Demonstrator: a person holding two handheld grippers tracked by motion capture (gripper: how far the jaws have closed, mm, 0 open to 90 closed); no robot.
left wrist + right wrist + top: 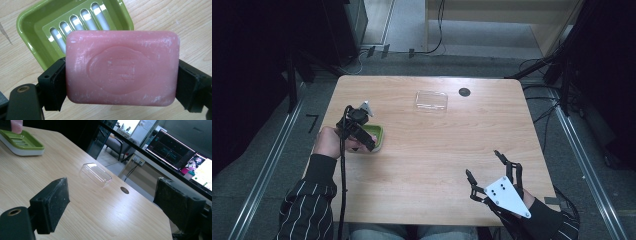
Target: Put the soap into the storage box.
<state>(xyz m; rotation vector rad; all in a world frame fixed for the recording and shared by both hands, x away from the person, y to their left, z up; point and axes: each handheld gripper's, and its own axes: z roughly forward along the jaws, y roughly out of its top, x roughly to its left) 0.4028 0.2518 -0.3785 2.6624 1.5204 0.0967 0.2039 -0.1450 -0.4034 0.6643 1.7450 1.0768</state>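
Observation:
A pink soap bar (122,67) is clamped flat between the two black pads of my left gripper (122,87), just above and in front of a green slotted soap dish (37,22). From above, the left gripper (362,134) hovers over the green dish (379,132) at the table's left side. A bit of the pink bar (16,125) shows over the dish (22,143) in the right gripper view. My right gripper (486,164) stands open near the table's front right, with nothing between its pads (51,203).
A clear plastic lid (431,100) lies upside down at the back middle of the wooden table (437,165), with a dark round hole (464,92) to its right. Monitors (185,157) glow beyond the table's far edge.

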